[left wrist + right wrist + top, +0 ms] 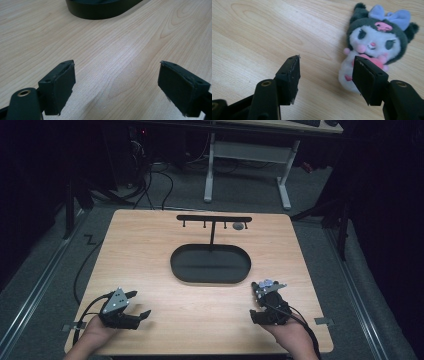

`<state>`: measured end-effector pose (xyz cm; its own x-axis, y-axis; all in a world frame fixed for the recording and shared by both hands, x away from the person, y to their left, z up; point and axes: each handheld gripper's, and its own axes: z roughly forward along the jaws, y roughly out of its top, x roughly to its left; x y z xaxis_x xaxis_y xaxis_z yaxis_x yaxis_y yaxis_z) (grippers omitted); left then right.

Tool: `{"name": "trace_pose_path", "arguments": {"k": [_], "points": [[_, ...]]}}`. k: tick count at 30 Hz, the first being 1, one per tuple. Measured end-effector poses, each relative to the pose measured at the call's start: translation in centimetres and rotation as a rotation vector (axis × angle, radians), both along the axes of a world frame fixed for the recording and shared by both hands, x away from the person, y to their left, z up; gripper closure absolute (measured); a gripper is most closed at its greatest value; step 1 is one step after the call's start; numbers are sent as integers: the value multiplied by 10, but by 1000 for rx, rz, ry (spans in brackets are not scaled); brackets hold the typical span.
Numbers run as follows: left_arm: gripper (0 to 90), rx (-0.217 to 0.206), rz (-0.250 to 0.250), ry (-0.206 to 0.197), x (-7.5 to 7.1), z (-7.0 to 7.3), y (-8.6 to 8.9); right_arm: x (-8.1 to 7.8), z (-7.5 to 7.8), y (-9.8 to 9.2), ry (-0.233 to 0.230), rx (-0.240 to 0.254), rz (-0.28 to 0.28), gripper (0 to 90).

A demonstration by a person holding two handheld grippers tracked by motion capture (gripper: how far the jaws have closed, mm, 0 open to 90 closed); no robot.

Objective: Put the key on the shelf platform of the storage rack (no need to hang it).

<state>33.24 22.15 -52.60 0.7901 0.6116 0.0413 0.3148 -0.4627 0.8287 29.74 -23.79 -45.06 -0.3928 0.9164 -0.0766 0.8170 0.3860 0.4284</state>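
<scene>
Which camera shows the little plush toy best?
The right gripper view: the plush toy lies on the table close ahead, its face, blue bow and pink heart plain, partly behind one jaw of the open right tongs. In the high view it's a small pale blur at those tongs.

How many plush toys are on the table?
1. The plush toy lies on the wooden table, just beyond the right gripper, beside its right jaw. Others may be hidden.

Both claws black: left claw [131, 304] with grey three-cornered plate and black cable; right claw [325, 75] flat pads, brass-ringed screw holes.
</scene>
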Motion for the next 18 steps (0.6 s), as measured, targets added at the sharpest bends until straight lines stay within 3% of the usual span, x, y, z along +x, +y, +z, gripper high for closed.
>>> {"name": "trace_pose_path", "arguments": {"k": [18], "points": [[154,0,0,0,0,0,0,5,2,-26,-2,-14,-100,279]]}}
